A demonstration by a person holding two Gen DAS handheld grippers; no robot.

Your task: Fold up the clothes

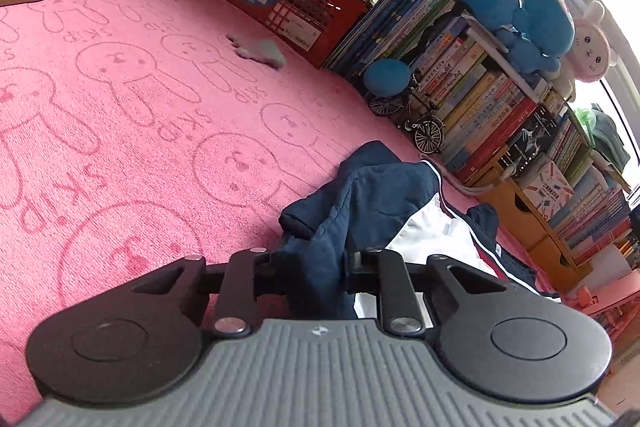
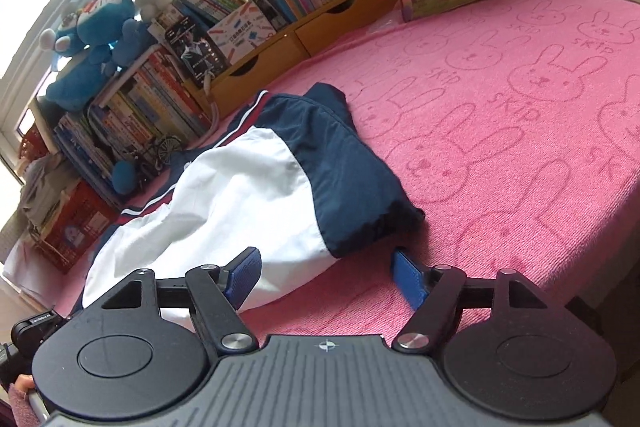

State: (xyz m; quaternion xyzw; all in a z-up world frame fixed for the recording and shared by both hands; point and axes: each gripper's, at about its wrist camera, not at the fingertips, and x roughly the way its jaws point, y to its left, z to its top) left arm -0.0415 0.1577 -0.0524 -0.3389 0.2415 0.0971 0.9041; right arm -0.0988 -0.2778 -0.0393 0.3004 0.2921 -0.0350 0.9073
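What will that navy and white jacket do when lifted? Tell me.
The navy and white fabric jacket will probably droop: it lies rumpled on the pink bunny-print blanket. It looks thin, so likely light. Navy fabric already bunches between the left tongs, so it should pinch easily.

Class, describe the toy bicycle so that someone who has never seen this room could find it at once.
Start at the pink blanket with its rabbit pattern, then look to the row of books along its edge. The bicycle stands on the blanket against those books, below a blue ball. It is the only dark wire model with spoked wheels; its neighbours are soft or paper.
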